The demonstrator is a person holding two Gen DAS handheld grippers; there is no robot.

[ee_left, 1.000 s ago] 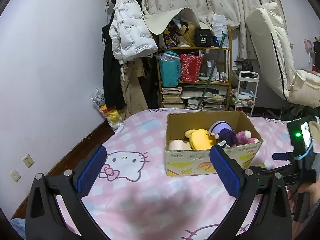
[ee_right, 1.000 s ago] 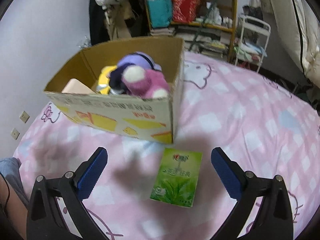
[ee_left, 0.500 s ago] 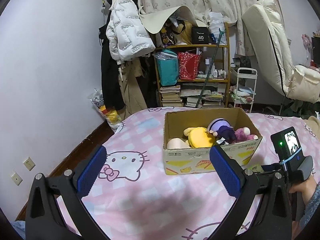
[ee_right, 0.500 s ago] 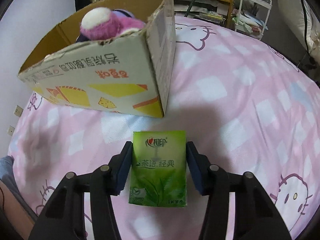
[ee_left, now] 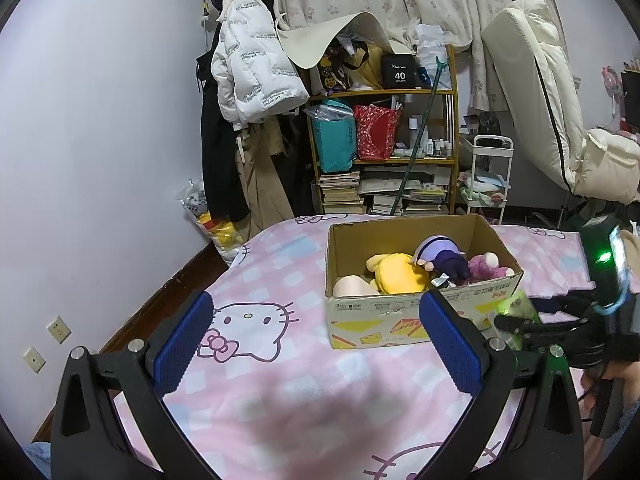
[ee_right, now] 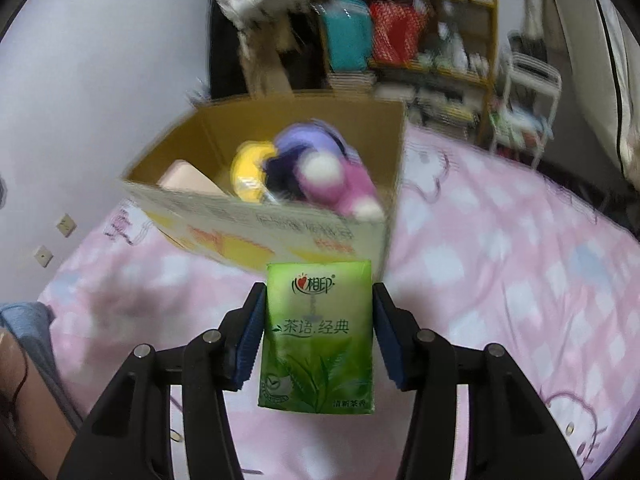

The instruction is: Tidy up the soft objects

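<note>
The right gripper has its fingers pressed against the two long sides of a green tissue pack, closed about as far as the pack's width allows; they have just been closing, and the pack sits squarely between them. The pack is off the bed, judging by how it hangs clear of the pink checked cover in both views. Its long axis runs from 6 to 12 o'clock in the right wrist view, in line with the fingers, printed face towards the camera.

What the coming move turns on is the cardboard box. It lies at 12 o'clock from the pack, just beyond its top edge, with the near wall between the pack and the soft toys inside. The open space in the box looks to be at about 11 o'clock, behind the near wall, left of the toys. So the pack likely has to go up over that wall and forward before it can be let go.

The left gripper stands wide open with nothing between its fingers, pointing at the box from the bed's other side. In its view the right gripper with the pack sits at 3 o'clock, close beside the box's near right corner, so the right hand is the nearer one.
</note>
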